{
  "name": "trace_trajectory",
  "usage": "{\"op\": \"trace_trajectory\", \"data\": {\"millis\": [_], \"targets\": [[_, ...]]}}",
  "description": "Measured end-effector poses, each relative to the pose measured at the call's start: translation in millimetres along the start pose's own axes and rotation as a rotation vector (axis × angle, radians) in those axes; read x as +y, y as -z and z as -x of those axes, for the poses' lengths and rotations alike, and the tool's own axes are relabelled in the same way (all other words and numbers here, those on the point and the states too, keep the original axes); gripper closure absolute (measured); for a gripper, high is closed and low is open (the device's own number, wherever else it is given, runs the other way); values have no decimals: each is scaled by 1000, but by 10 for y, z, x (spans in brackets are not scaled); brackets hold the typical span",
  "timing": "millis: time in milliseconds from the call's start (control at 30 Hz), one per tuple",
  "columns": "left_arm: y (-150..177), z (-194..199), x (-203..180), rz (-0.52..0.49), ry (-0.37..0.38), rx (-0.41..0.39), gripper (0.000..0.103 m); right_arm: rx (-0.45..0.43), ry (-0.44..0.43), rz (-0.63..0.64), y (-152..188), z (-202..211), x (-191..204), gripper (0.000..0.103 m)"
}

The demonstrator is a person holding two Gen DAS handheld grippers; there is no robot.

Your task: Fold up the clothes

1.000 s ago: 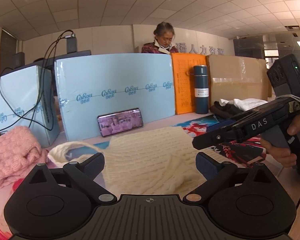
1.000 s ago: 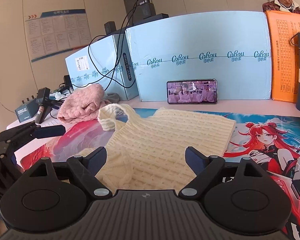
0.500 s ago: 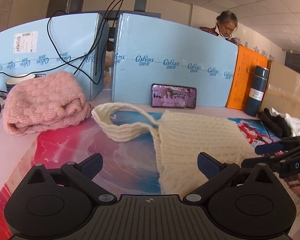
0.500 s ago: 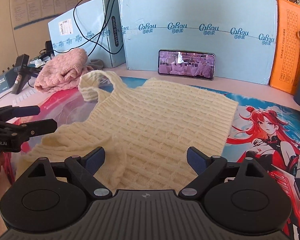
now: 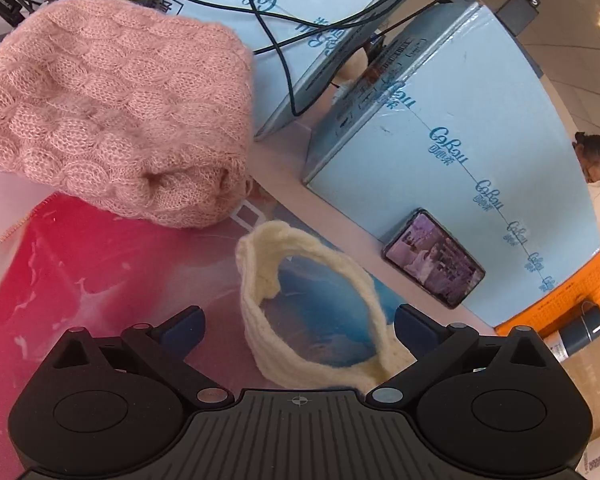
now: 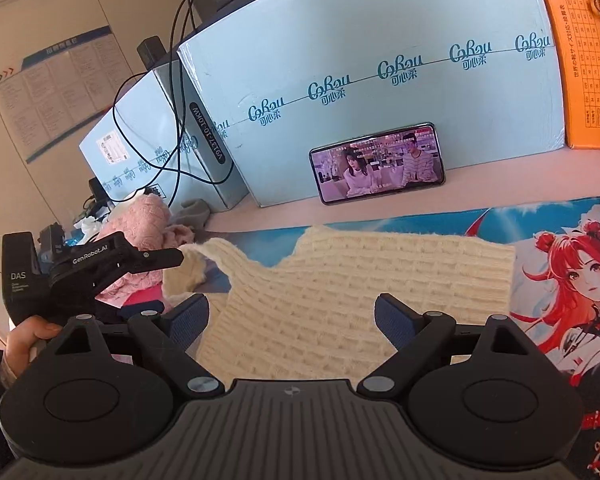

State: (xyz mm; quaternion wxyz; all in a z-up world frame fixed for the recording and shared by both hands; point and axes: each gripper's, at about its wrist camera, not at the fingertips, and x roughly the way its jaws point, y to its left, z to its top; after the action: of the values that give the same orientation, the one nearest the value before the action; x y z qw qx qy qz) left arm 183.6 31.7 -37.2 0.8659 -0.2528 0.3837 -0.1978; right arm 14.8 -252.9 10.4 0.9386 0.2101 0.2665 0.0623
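Left wrist view: left hand-held gripper [image 5: 298,326] spread wide and grasping nothing, poised over the looped strap [image 5: 260,276] of the cream knit garment [image 6: 364,280], strap lying between the blue pads without touching them. Pink knit sweater [image 5: 112,100] bunched on the tabletop [image 5: 296,172] just beyond. Right wrist view: right hand-held gripper [image 6: 292,320] likewise spread and empty above the garment, spread flat on the printed mat [image 6: 560,272]. Phone [image 6: 378,162] propped against a blue box [image 6: 360,64].
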Motion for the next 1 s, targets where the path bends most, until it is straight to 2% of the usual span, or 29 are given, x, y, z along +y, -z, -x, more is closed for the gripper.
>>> {"op": "trace_trajectory", "data": {"millis": [67,100,133,167,200,233,267,333,433,500,567,633,700,767,833,900,933,1000], "targets": [[-15,-73,-69,6,-30,-30,3,-9,-36,-35,27,-53,-95,13],[-15,-105,-103,6,-43,-45,11,-7,-54,-57,43,-75,-152,13],[-2,-133,-117,5,-34,-53,32,1,-68,-82,60,-93,-210,13],[22,-162,-99,1,-28,-61,46,9,-82,-107,77,-111,-269,13],[47,-192,-80,-3,-22,-69,73,16,-91,-127,92,-126,-316,13],[54,-178,-50,9,-19,-84,86,22,-91,-144,106,-137,-354,13],[60,-160,-19,23,-17,-100,87,24,-90,-161,117,-146,-387,13],[26,-7,-50,21,61,-188,89,13,-90,-182,117,-146,-415,13],[24,232,-318,-107,140,-321,89,-28,-95,-214,115,-95,-455,13],[51,269,-518,-186,214,-324,89,-63,-93,-245,116,-48,-506,13],[129,214,-730,-260,276,-284,88,-95,-83,-286,105,-9,-586,13],[241,187,-890,-353,280,-256,88,-106,-67,-320,104,14,-658,13],[310,170,-957,-390,154,-259,83,-105,-46,-346,111,27,-720,13],[288,163,-838,-312,5,-263,74,-105,-42,-363,112,35,-756,13],[248,192,-631,-178,-102,-273,32,-105,-48,-362,109,34,-747,13],[228,192,-350,-7,-173,-299,13,-99,-55,-358,110,24,-730,13],[243,154,-260,56,-192,-290,13,-97,-58,-356,111,19,-722,13],[246,24,-216,49,-199,-240,13,-94,-59,-358,115,14,-720,13]]}}
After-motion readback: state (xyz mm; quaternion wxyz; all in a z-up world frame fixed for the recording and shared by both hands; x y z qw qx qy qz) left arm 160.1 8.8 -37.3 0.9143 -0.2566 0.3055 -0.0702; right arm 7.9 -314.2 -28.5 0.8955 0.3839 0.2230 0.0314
